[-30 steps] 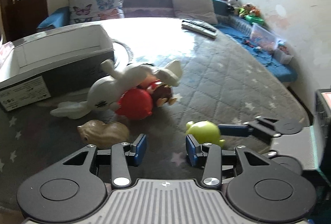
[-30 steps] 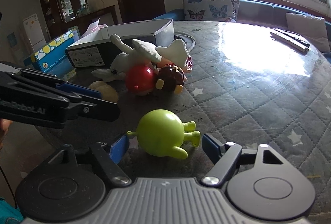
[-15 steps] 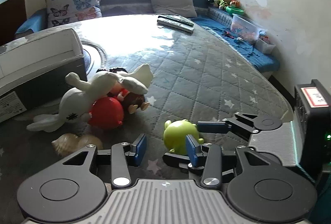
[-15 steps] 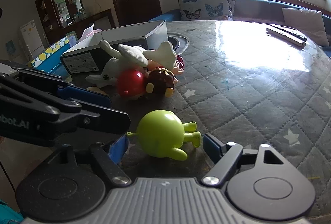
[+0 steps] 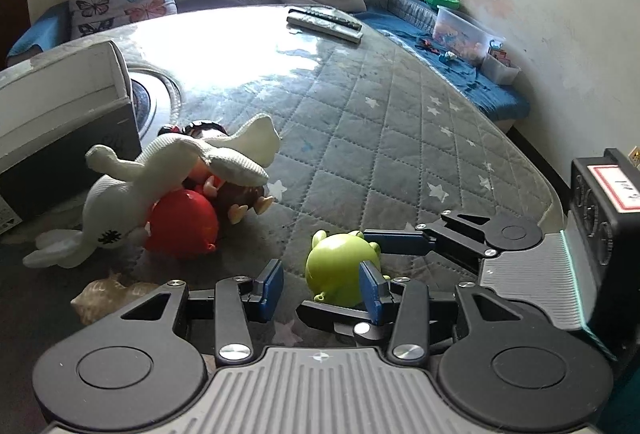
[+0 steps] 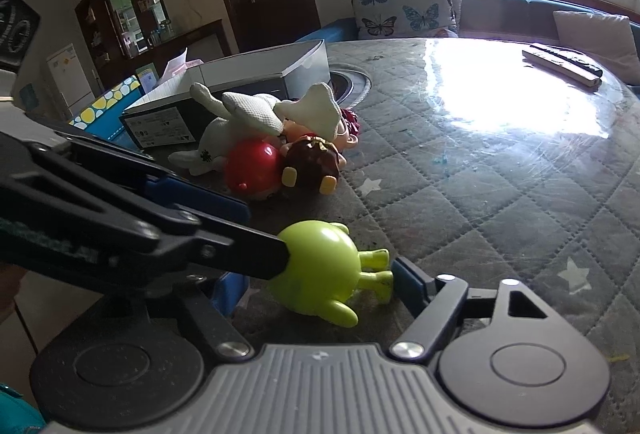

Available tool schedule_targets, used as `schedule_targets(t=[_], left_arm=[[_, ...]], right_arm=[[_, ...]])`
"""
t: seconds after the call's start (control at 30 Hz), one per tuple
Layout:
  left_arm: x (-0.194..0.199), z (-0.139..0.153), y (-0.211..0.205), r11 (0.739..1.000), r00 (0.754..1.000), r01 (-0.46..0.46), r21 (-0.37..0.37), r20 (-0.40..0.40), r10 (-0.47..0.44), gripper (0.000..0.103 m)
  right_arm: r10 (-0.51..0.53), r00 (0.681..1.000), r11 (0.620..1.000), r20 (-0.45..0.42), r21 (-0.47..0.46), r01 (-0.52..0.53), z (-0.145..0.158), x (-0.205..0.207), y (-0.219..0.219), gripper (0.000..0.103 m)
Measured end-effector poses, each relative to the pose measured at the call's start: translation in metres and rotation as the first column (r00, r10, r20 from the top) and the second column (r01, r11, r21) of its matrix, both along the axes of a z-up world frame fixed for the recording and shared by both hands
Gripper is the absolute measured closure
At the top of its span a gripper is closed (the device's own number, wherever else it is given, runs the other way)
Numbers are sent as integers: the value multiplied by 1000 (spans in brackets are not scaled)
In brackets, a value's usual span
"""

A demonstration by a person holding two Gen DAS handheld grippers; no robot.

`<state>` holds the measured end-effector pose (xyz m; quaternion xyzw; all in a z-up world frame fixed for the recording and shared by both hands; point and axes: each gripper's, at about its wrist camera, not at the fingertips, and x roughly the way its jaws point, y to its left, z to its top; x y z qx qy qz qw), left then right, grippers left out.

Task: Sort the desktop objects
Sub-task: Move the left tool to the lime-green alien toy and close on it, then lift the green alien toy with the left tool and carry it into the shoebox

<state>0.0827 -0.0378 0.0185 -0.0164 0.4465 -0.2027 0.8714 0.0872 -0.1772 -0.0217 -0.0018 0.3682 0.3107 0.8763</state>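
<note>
Two sets of wide-spread fingers (image 5: 320, 288) (image 6: 320, 286) flank a green toy (image 6: 320, 266) on the quilted star-print tabletop (image 5: 400, 137).

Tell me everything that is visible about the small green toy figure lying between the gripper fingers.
The green toy figure is lime green, smooth and glossy, apparently hard plastic. It has a round ball-like body with short stubby limbs and a thin antenna-like stub. It lies on its side on the quilted grey table cover, near the table edge. The right gripper is open around it, blue pads on either side, not clamped. One finger of the left gripper reaches its side; contact is unclear.
</note>
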Motion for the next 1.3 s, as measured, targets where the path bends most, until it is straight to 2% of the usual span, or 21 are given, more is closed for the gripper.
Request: schedule_targets(t=[0.37, 0.67, 1.0, 1.3], left_arm=[[14, -7, 9, 992, 998, 27, -120, -60, -34, 61], [13, 19, 21, 984, 999, 33, -174, 20, -30, 62], [26, 60, 68, 982, 990, -59, -179, 118, 81, 63], [72, 80, 127, 965, 970, -167, -204, 144, 198, 64]], right_arm=[[-10, 1000, 1000, 4, -1, 10, 4, 2, 0, 27], [-3, 997, 1000, 81, -26, 5, 32, 6, 5, 27], [94, 980, 995, 177, -38, -88, 71, 44, 56, 27], [192, 956, 981, 223, -71, -181, 99, 99, 125, 27]])
